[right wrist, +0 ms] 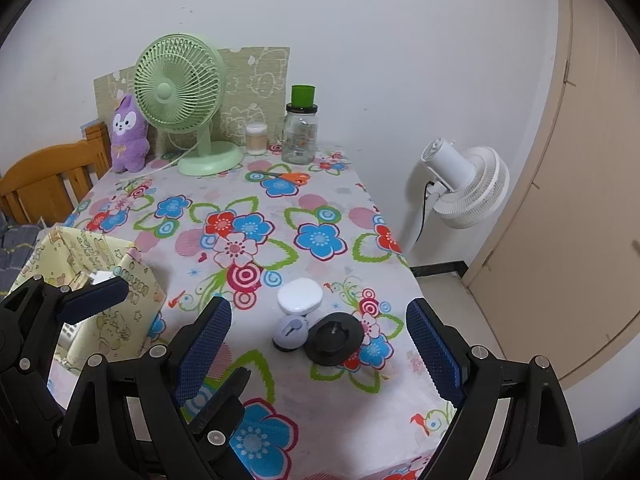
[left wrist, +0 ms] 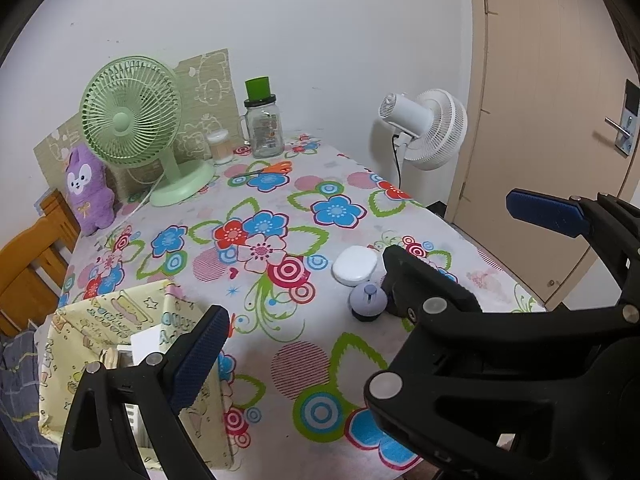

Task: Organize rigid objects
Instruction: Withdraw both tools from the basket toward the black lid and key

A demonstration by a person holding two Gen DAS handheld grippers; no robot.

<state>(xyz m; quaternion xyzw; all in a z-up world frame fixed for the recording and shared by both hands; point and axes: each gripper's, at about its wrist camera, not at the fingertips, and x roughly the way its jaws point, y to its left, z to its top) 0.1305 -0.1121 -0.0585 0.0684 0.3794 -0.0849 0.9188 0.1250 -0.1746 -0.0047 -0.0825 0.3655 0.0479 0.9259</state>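
We find the yellow box at the desk's left edge, likely the collection point. Right of it, white case, lilac knob and black disc cluster, ungrasped, ahead of both grippers, jaws spread and empty.

Plain white wall behind, evenly lit, a few small marks. Tabletop pushed against it, draped in a white cloth printed with bright flowers. Tan door on the right, metal handle and lock plate. White standing fan on the floor between tabletop and door, black cord hanging down. Dark skirting strip along the wall's foot, pale floor beside it. Orange wooden chair back at the left edge. Patterned beige board leaning against the wall.
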